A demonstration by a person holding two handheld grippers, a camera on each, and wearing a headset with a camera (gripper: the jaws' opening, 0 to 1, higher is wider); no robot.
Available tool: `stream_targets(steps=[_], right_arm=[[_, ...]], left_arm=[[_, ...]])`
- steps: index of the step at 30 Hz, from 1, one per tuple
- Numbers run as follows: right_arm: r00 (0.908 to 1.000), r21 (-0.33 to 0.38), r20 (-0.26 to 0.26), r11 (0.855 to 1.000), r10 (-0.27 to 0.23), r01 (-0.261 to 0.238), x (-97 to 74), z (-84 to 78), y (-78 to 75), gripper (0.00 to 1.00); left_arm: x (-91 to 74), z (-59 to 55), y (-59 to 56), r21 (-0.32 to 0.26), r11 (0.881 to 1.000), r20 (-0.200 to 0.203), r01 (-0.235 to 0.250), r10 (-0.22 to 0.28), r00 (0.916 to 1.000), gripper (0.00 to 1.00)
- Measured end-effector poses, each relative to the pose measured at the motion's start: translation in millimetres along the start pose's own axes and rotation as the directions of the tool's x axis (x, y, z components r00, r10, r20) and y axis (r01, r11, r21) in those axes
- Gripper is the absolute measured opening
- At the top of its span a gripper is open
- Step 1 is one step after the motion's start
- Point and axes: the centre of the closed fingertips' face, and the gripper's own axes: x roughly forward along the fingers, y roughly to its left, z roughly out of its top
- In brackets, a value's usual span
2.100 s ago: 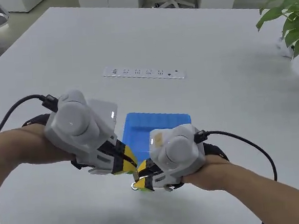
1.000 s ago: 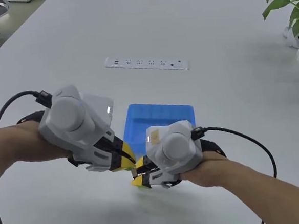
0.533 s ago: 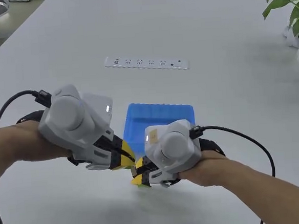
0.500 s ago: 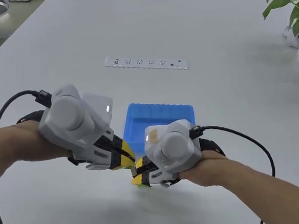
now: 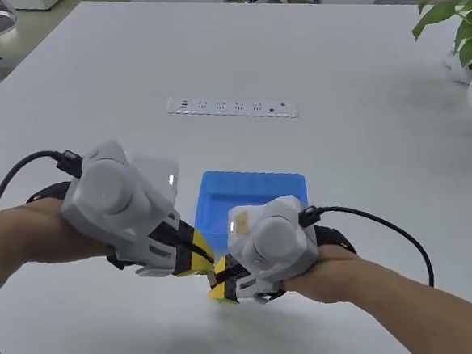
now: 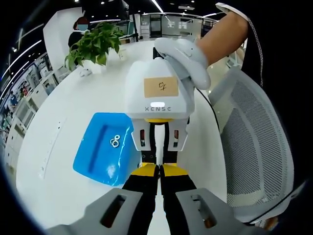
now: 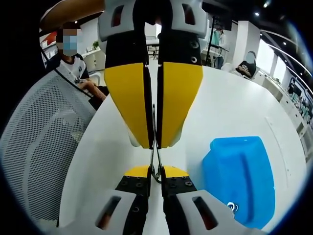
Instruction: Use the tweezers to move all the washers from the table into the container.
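Hardly any movement is noted since the earlier frames: left claw (image 5: 195, 257) and right claw (image 5: 219, 288) are kept tip to tip over the desk (image 5: 334, 73). Both claws are closed on the tweezers (image 7: 154, 161), so a re-grip or handover is judged to be in hand. Next, one claw must be released without the tweezers slipping. Just beyond, washers (image 6: 115, 142) lie in the container (image 5: 252, 178). "XENSE" is read on the right claw's housing; its sticker (image 6: 161, 86) is handwritten and illegible.
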Motion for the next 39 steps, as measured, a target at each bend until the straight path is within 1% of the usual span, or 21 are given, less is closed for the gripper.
stream_targets(steps=[6,11,18,24,29,39], right_arm=[[1.0000,-0.012,0.000,1.000,-0.006,0.006,-6.3,4.5,0.4,0.09],[0.9999,-0.018,0.003,1.000,-0.011,0.011,-11.9,10.2,-0.2,0.09],[0.9995,-0.031,0.008,0.999,-0.032,0.032,-23.2,20.3,-3.8,0.09],[0.9989,-0.045,0.000,0.998,-0.046,0.046,-33.3,25.4,-7.1,0.09],[0.9982,-0.048,0.000,0.997,-0.061,0.061,-42.5,29.8,-12.9,0.09],[0.9948,-0.052,0.000,0.993,-0.102,0.102,-60.0,32.5,-27.8,0.09]], left_arm=[[-5.2,6.0,-0.8,0.000,1.000,0.009,-0.005,0.005,1.0000,0.05],[-10.5,10.1,-0.3,0.011,1.000,0.002,-0.010,0.010,0.9999,0.05],[-21.0,21.3,1.3,0.030,0.999,0.005,-0.024,0.024,0.9997,0.05],[-27.2,31.1,3.1,0.044,0.999,0.009,-0.033,0.032,0.9994,0.05],[-32.3,40.4,7.8,0.049,0.998,0.009,-0.040,0.040,0.9992,0.05],[-36.2,57.6,19.5,0.088,0.995,0.012,-0.048,0.047,0.9988,0.05]])
